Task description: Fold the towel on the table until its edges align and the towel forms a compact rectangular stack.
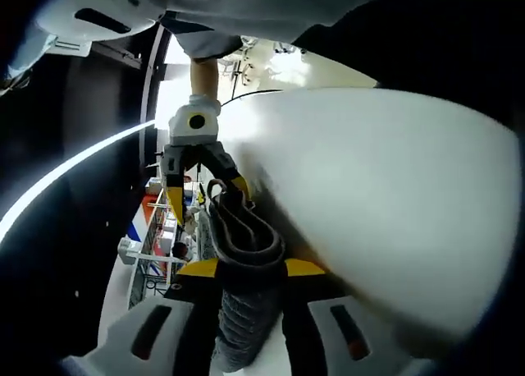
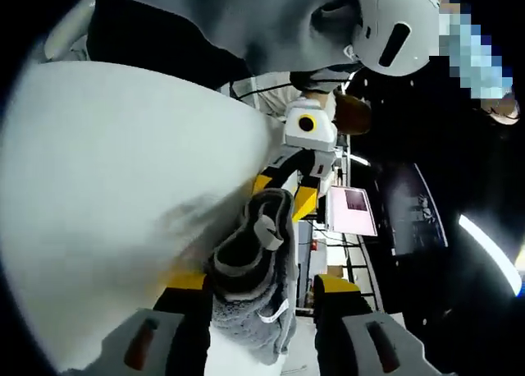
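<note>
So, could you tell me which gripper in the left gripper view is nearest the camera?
The left gripper, its fingers rising from the bottom edge, shut on the grey towel. The right gripper is farther off, at the towel's far end.

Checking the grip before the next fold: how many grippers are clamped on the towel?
2. The left gripper pinches one end of the grey towel; the right gripper pinches the other, above the white table.

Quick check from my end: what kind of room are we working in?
Probably a lab or workshop: a white table, metal shelving stocked with boxes beyond it, and a lit monitor. Both grippers hold the grey towel.
</note>
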Demonstrator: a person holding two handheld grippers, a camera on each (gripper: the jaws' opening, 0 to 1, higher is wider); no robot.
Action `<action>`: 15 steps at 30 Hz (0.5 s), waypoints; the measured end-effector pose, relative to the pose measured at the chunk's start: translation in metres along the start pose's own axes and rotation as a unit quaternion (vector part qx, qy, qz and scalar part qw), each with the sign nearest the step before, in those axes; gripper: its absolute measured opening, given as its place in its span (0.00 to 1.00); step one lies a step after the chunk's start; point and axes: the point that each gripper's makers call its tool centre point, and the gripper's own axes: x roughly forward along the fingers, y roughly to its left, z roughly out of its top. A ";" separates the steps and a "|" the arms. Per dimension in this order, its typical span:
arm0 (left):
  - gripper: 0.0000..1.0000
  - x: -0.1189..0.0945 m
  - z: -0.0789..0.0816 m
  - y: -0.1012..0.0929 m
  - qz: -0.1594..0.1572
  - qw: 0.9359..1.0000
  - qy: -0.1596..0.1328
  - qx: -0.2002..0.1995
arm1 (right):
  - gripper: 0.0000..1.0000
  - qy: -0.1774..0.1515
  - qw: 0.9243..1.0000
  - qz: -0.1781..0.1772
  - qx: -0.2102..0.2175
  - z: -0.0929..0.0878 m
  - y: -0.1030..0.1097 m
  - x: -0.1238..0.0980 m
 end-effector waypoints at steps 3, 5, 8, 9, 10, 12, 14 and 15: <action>0.24 0.003 0.001 -0.001 -0.006 1.000 0.002 0.010 | 0.31 -0.005 1.000 0.022 0.003 0.000 0.010 0.004; 0.22 0.004 0.002 -0.002 -0.010 1.000 0.002 0.014 | 0.23 -0.003 0.999 0.035 -0.005 0.001 0.018 0.005; 0.19 0.005 0.003 -0.002 -0.018 1.000 -0.001 0.000 | 0.18 0.000 0.999 0.046 -0.014 0.001 0.022 0.005; 0.17 0.006 0.004 -0.003 -0.025 1.000 -0.003 -0.014 | 0.16 0.003 0.999 0.053 -0.014 0.001 0.025 0.005; 0.17 0.005 0.003 -0.005 -0.030 0.999 -0.008 -0.030 | 0.14 0.004 0.998 0.054 -0.011 0.002 0.024 0.005; 0.15 0.003 0.003 -0.003 -0.041 0.996 -0.020 -0.080 | 0.13 0.001 0.997 0.063 0.042 0.005 0.023 0.004; 0.14 -0.001 0.000 0.001 -0.041 0.990 -0.028 -0.132 | 0.11 -0.008 0.994 0.061 0.091 0.007 0.016 0.003; 0.14 -0.002 0.000 0.002 -0.046 0.986 -0.032 -0.159 | 0.11 -0.011 0.992 0.063 0.107 0.008 0.014 0.003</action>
